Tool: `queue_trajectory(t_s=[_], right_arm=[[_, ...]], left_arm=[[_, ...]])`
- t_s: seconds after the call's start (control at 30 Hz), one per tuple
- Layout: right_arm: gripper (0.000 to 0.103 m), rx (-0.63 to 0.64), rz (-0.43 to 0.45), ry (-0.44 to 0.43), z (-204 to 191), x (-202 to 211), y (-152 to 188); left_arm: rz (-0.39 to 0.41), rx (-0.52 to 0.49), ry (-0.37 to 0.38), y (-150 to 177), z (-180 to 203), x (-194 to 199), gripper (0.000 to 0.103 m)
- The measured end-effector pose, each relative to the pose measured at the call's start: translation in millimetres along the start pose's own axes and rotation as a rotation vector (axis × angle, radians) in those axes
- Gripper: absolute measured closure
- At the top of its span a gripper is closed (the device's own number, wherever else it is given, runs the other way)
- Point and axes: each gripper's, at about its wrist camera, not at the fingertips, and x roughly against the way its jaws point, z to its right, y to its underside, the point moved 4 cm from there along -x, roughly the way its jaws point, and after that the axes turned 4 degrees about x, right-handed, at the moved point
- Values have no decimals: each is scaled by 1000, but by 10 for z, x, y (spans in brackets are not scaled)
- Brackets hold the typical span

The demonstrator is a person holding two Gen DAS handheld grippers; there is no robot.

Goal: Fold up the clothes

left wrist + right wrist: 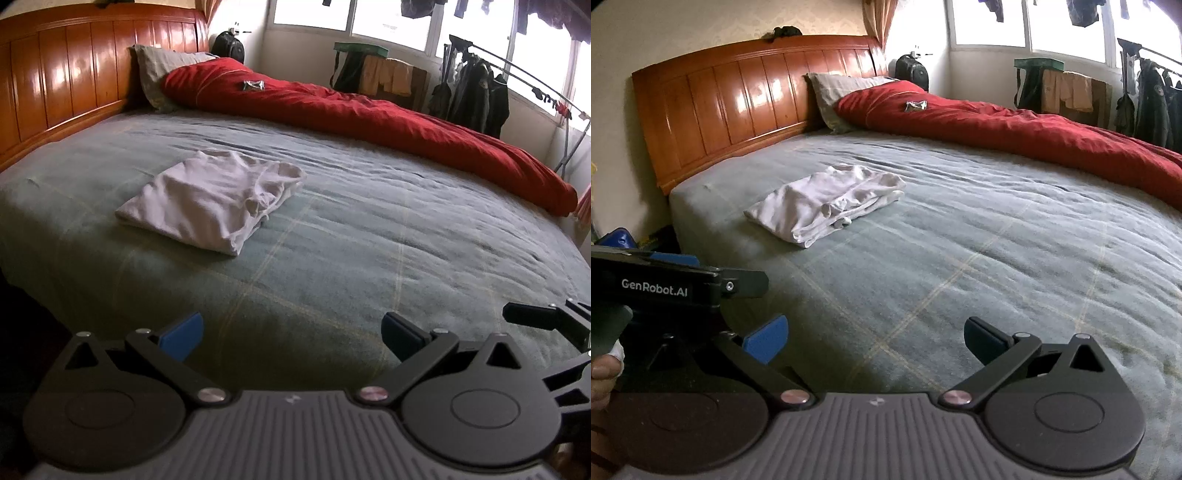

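Observation:
A white garment (pixel 214 201) lies folded into a rough rectangle on the grey-green bedspread (pixel 332 266), well ahead and to the left of both grippers; the right wrist view shows the same garment (pixel 827 203). My left gripper (pixel 291 336) hovers over the near edge of the bed, open, with nothing between its blue-padded fingers. My right gripper (pixel 875 339) is also open and empty, at the same near edge. In the right wrist view the left gripper's body (pixel 665 288) sits close on the left, with a hand (pixel 604 373) holding it.
A rumpled red duvet (pixel 369 114) runs along the far side of the bed, with a small dark packet (pixel 253 85) on it. A grey pillow (pixel 162 70) leans on the wooden headboard (pixel 74 81). A clothes rack (pixel 480 92) with hanging garments stands by the windows.

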Motion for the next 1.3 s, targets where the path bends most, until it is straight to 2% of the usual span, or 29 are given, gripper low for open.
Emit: queue_trajectory(t_s=[1.3], right_arm=[[0,-30,-7,8,40,-37,-7]], left_arm=[[-11,-31,-30,12,35,-30,1]])
